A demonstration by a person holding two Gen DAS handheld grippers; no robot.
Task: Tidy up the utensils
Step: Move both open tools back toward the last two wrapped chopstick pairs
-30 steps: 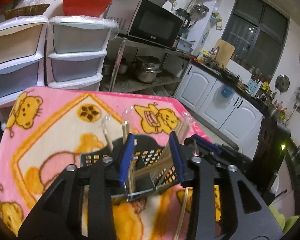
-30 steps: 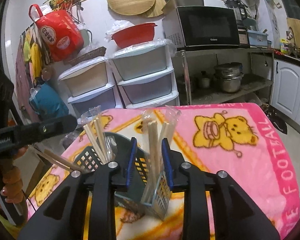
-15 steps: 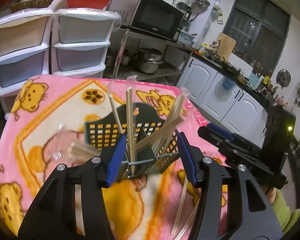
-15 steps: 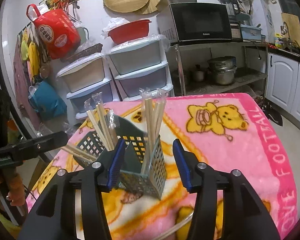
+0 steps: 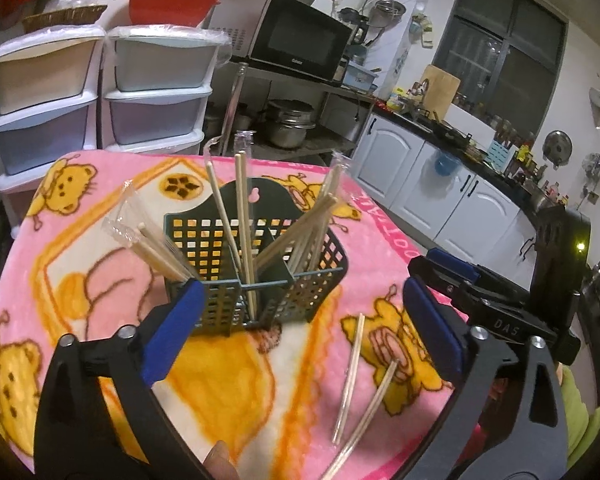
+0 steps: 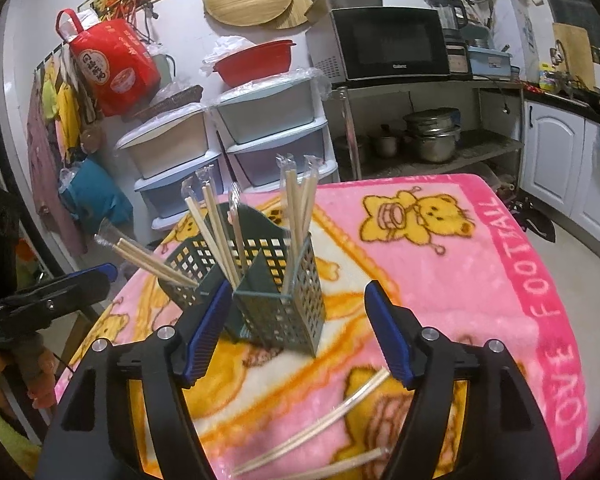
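A dark green perforated utensil caddy [image 5: 260,264] stands upright on the pink cartoon blanket [image 5: 80,240]; it also shows in the right wrist view [image 6: 276,296]. Several wrapped wooden chopstick pairs [image 5: 240,216] stand in its compartments, some leaning out to the left [image 6: 152,264]. Loose wrapped chopsticks [image 5: 352,376] lie on the blanket in front of the caddy, and also in the right wrist view [image 6: 320,420]. My left gripper [image 5: 300,328] is open and empty, just short of the caddy. My right gripper [image 6: 296,332] is open and empty, also just short of it.
The right gripper's body [image 5: 500,312] sits at the right of the left wrist view; the left gripper [image 6: 40,300] shows at the left of the right wrist view. Plastic drawer units [image 6: 228,144], a microwave shelf [image 6: 392,48] and white cabinets [image 5: 440,184] stand behind the table.
Both grippers have opened wide and pulled back from the caddy. The chopsticks the right one held now stand in the caddy. More loose chopsticks on the blanket have come into view.
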